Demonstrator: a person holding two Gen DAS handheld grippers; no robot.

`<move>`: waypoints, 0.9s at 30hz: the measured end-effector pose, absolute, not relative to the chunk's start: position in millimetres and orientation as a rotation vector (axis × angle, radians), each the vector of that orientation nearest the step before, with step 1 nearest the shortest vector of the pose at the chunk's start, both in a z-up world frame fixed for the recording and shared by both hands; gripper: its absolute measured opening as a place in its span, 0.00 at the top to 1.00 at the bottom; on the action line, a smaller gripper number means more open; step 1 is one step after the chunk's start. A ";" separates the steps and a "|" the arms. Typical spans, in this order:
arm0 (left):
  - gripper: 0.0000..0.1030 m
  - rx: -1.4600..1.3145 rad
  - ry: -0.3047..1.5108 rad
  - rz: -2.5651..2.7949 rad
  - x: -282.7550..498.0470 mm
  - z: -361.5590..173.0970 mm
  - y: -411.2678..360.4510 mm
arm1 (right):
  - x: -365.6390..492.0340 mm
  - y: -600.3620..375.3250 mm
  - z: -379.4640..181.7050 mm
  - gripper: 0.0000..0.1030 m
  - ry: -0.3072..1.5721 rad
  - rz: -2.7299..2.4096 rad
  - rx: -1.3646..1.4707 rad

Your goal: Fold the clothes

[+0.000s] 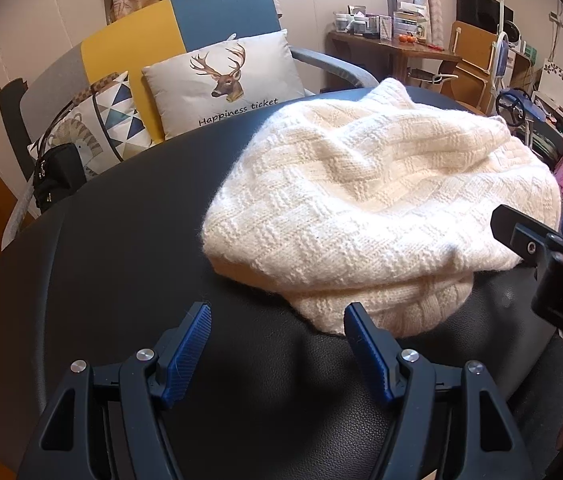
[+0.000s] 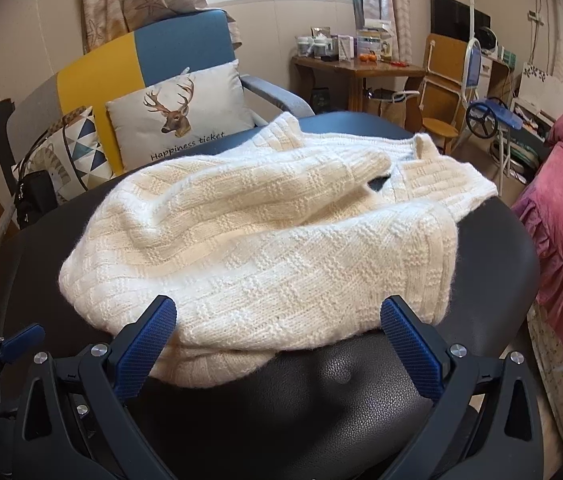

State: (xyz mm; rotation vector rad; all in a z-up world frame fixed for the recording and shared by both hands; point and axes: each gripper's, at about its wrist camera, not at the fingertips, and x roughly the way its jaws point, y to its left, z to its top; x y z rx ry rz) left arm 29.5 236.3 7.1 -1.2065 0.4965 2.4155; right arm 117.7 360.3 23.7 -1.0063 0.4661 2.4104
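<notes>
Lying crumpled on the black padded table (image 2: 501,248), the cream knit sweater (image 2: 265,240) covers its middle and far side, hem close to the near edge. Left gripper (image 1: 277,328) released, jaws wide over bare near edge. Right gripper (image 2: 277,322) released, jaws straddling the hem, nothing grasped.

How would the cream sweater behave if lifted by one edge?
The sweater would probably droop and unfold: it lies in soft, slumped folds. Its thick, fuzzy knit suggests some weight and good grip, so it is unlikely to slip on the table.
</notes>
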 end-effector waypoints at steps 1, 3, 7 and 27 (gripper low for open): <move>0.31 -1.207 0.497 2.416 29.5 7.0 236.9 | 118.3 361.6 23.4 0.00 0.477 2.409 -1.006; 0.31 -1.209 0.496 2.413 28.8 6.8 237.9 | 119.7 364.1 23.0 0.00 0.498 2.406 -1.002; 0.31 -1.209 0.497 2.408 27.4 6.9 240.6 | 121.1 367.5 21.9 0.00 0.515 2.404 -1.002; 0.31 -1.186 0.558 2.400 19.8 9.1 261.6 | 122.3 374.3 15.9 0.00 0.526 2.398 -1.011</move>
